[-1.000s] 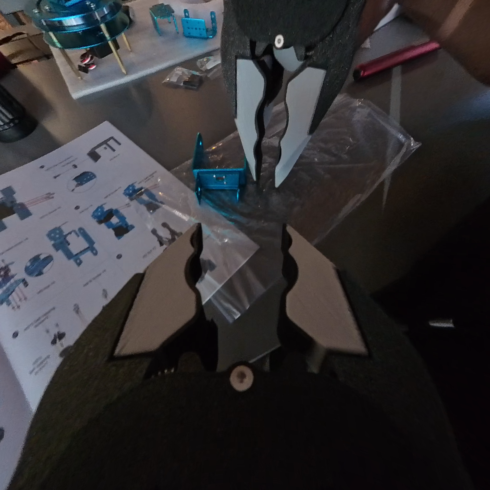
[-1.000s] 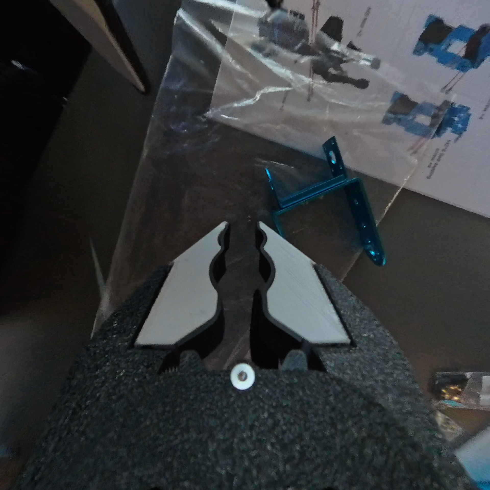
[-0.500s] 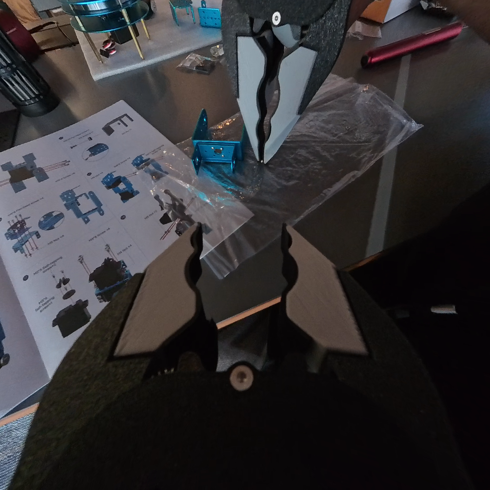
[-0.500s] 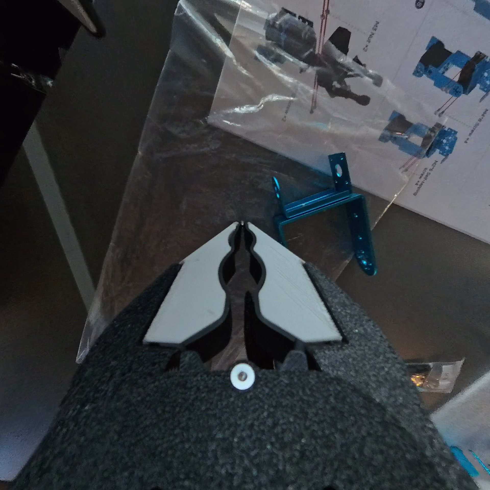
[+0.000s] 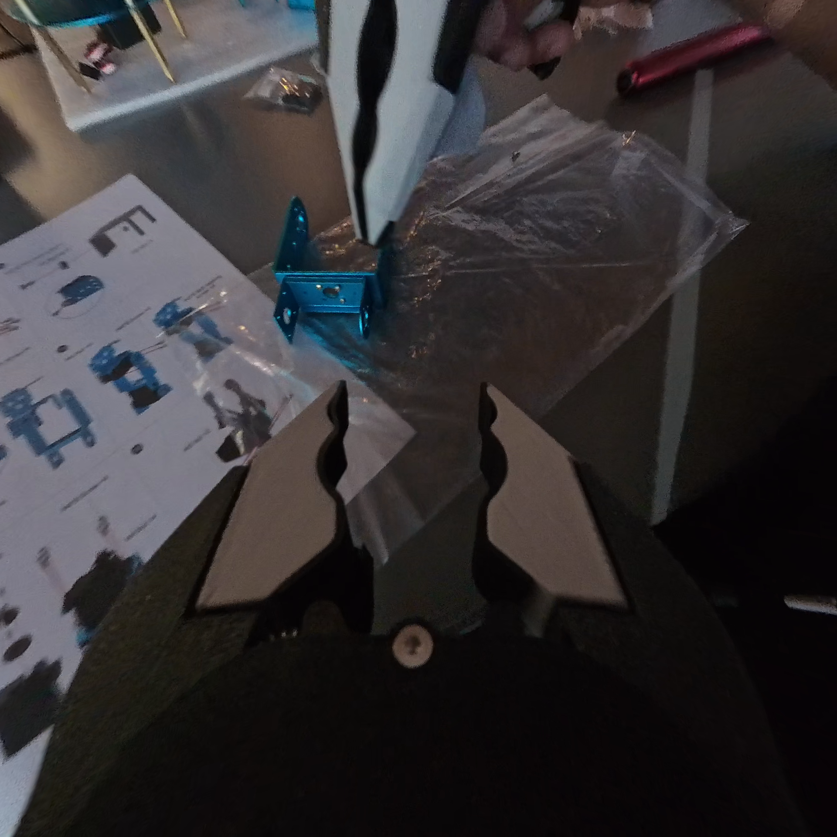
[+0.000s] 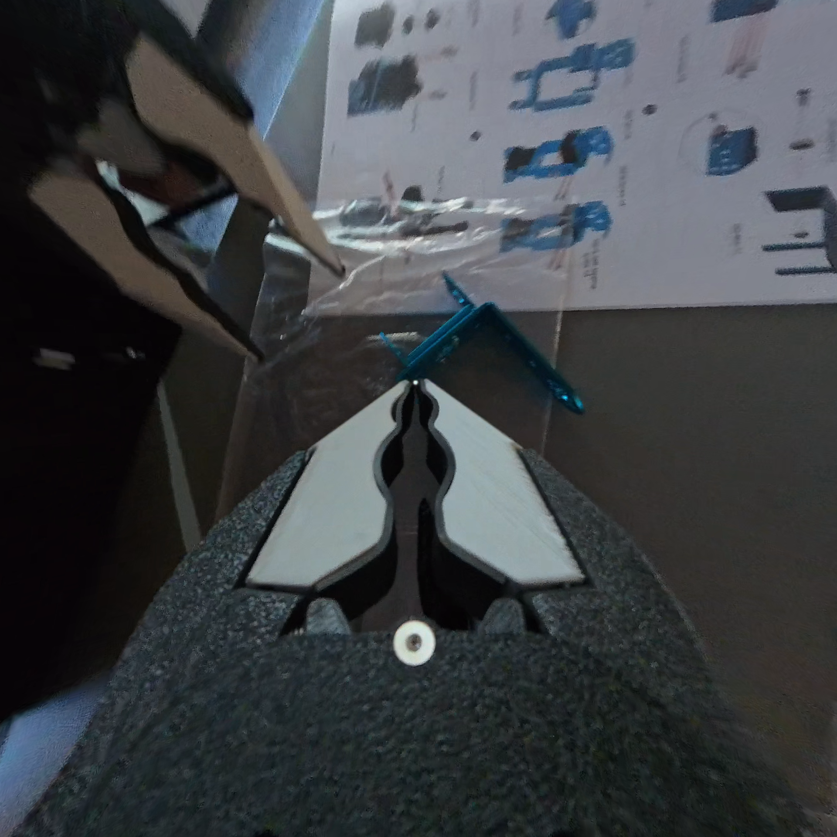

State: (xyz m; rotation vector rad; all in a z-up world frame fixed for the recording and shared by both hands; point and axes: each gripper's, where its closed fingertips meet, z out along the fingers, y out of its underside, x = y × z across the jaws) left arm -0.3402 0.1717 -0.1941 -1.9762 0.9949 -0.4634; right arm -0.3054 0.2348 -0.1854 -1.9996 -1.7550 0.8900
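1. Blue metal bracket (image 5: 324, 290): anodised, U-shaped, drilled with holes, one corner raised off the dark table (image 5: 747, 362). It rests at the edge of a clear plastic bag (image 5: 566, 253), just beside a printed instruction sheet (image 5: 90, 362).
2. Right gripper (image 6: 416, 384): fingertips together, clamped on the bracket's near corner.
3. Left gripper (image 5: 412, 389): fingers apart, holding nothing, hovering over the bag's near edge.
4. Writing: the sheet bears blue-and-black part diagrams with captions, too blurred to read. No brand marks visible.
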